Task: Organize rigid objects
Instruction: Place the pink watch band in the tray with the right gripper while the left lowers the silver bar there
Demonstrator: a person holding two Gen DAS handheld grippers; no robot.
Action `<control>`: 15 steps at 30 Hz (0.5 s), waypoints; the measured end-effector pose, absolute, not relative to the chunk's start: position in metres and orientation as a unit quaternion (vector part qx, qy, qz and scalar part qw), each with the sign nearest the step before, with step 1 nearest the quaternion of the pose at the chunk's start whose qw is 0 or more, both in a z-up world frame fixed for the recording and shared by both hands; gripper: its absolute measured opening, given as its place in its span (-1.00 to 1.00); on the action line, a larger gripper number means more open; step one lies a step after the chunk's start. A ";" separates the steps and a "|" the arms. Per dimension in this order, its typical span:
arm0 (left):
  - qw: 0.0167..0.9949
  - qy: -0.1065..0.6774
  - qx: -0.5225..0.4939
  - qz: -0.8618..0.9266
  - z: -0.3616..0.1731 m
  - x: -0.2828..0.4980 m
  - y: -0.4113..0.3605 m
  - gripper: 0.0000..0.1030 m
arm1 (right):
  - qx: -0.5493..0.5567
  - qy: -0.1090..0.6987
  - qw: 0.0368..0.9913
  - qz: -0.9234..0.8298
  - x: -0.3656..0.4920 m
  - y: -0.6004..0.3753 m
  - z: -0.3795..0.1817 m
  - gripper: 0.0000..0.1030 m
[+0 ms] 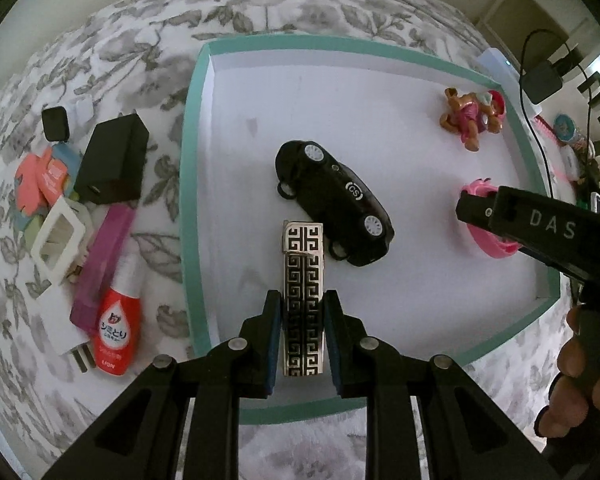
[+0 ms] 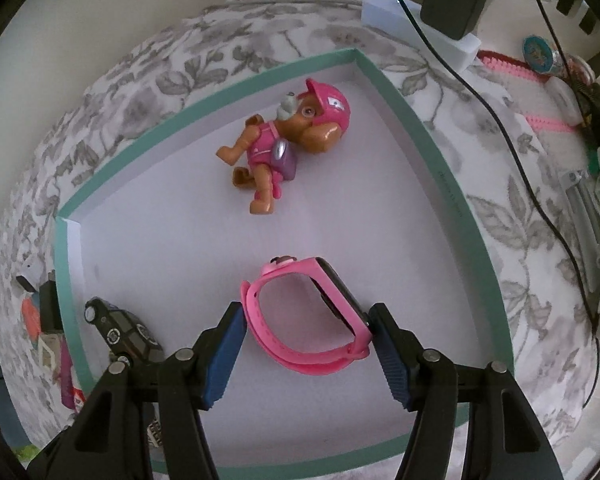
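A shallow white tray with a teal rim lies on a floral cloth. My left gripper is shut on a silver lighter with a black key pattern, held over the tray's near part. A black toy car lies just beyond it. My right gripper stands around a pink smartwatch on the tray floor; its pads touch the strap and watch body. It also shows in the left wrist view. A pink toy pup figure lies on its side near the far corner.
Left of the tray lie a black charger, a white plug adapter, a purple box, a red LION bottle and pink pieces. A white power strip with a black adapter, cables and a pink zipper pouch sit right.
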State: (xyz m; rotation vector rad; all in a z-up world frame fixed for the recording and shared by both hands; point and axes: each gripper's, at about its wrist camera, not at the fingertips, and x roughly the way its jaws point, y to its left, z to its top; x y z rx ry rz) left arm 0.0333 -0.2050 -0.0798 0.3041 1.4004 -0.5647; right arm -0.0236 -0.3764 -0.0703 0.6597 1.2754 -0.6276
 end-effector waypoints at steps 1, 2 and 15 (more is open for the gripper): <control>0.719 0.631 0.139 -0.256 -0.080 0.033 -0.206 -0.57 | 0.296 0.575 0.708 -0.283 -0.023 -0.376 -0.071 0.29; 0.720 0.629 0.141 -0.256 -0.081 0.033 -0.206 -0.57 | 0.294 0.576 0.708 -0.283 -0.023 -0.376 -0.071 0.30; 0.725 0.622 0.142 -0.259 -0.072 0.034 -0.206 -0.36 | 0.296 0.576 0.708 -0.281 -0.019 -0.371 -0.068 0.34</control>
